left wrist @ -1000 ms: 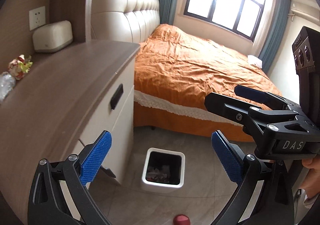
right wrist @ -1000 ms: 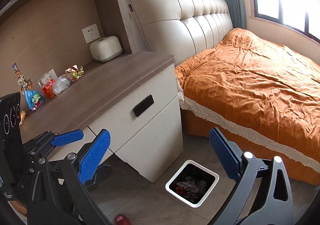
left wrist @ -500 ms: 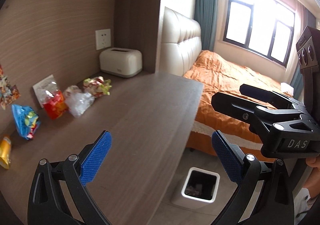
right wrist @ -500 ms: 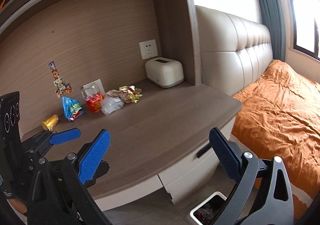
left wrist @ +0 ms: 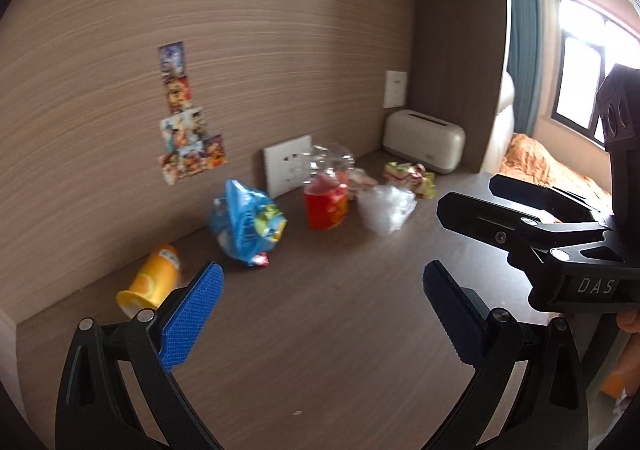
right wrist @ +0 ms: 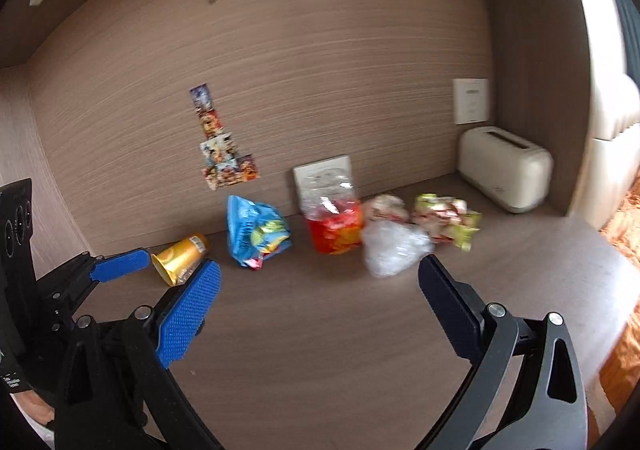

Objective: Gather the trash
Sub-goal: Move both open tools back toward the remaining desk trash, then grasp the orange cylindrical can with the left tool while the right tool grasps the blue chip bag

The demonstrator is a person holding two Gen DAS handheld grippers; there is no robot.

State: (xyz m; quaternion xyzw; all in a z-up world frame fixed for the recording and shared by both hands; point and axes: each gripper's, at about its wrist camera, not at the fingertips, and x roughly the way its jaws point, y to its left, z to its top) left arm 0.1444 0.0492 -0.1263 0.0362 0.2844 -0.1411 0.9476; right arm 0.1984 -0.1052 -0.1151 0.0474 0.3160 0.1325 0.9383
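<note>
Jaws spread and empty, the left gripper point(left wrist: 320, 314) and right gripper point(right wrist: 318, 310) hover above the wooden bench point(right wrist: 320, 362), apparently lining up a first pick. The trash lies along the back wall left of the cream toaster point(right wrist: 505, 174): green wrapper point(right wrist: 446, 219), clear plastic point(right wrist: 394, 246), red bag point(right wrist: 334, 228), blue bag point(right wrist: 256, 232), yellow cup point(right wrist: 180, 258). An orange bed point(left wrist: 552, 166) lies right of the toaster.

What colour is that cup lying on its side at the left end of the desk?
The cup is yellow-orange with a printed label, clearest in the right wrist view.
</note>
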